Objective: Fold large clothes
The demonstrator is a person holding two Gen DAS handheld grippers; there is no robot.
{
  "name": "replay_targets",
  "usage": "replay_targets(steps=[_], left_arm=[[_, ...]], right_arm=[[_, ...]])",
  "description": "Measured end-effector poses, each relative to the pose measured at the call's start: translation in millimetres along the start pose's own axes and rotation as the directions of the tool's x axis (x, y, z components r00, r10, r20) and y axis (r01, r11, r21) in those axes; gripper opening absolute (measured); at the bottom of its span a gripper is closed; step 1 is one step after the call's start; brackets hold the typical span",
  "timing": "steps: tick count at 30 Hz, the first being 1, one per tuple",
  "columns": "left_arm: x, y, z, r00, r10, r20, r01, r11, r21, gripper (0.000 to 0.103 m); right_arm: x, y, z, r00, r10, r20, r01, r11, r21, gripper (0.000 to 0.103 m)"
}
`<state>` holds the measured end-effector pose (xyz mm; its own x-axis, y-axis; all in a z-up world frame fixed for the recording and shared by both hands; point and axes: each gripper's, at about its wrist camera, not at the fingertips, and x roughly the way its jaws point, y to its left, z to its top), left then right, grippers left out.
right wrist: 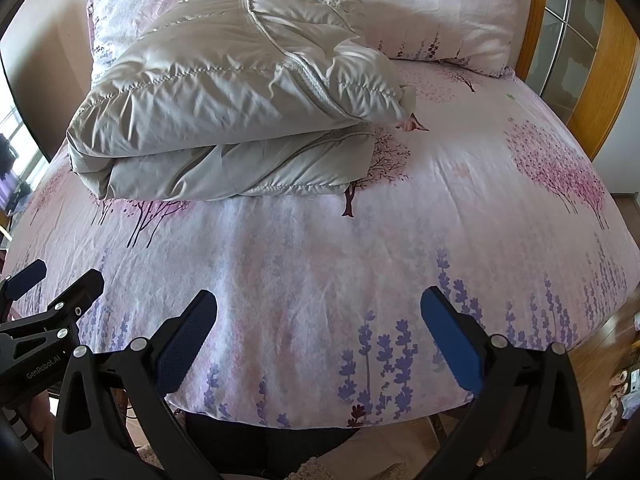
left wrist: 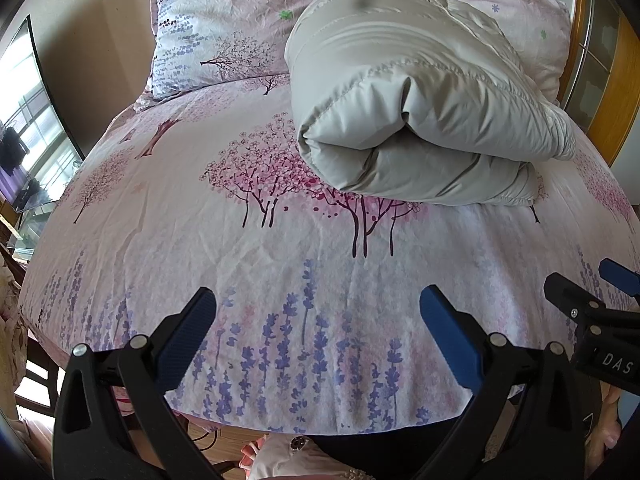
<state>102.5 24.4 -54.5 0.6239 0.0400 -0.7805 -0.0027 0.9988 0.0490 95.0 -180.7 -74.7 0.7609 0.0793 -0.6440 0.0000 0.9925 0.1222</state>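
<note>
Far left, a window [left wrist: 28, 128] throws bright light across the room. The left gripper [left wrist: 316, 322] hangs over the near edge of the bed [left wrist: 280, 264], its blue pads [left wrist: 188, 336] spread wide with nothing between them. Past it, well apart from the tongs, lies the jacket [left wrist: 404, 120]: a pale grey quilted puffer, folded into a thick bundle in the middle of the flowered sheet, toward the pillows [left wrist: 216, 36] at the head. Its near end shows a rounded fold with a dark hollow where the layers meet. Further right, the right gripper [right wrist: 318, 322] hovers over the same near edge, equally spread and empty; the left one shows at the edge of its view. At far right stands a wooden headboard [right wrist: 600, 92].

By the look of it the fold is done or nearly so, the bundle stacked in two plump layers, with both tongs drawn clear. I judge the jacket light for its bulk, very soft and springy: the padding will push back and the layers will want to spring open. The shell looks smooth and shiny, so likely slippery between hard pads. A good hold would be on a stitched seam or the piped edge across the top, where the cloth is thinner and firmer, or deep across the folded near end, pinching both layers together; a shallow pinch on a puffed panel would probably slide off
</note>
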Motion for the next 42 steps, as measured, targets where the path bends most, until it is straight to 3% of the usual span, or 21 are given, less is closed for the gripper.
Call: replay_targets(steps=[42], left_arm=[[1.2, 0.7, 0.0, 1.0, -0.005, -0.006, 0.005, 1.0, -0.01, 0.101]], right_arm=[[3.7, 1.5, -0.3, 1.0, 0.002, -0.01, -0.002, 1.0, 0.003, 0.102]])
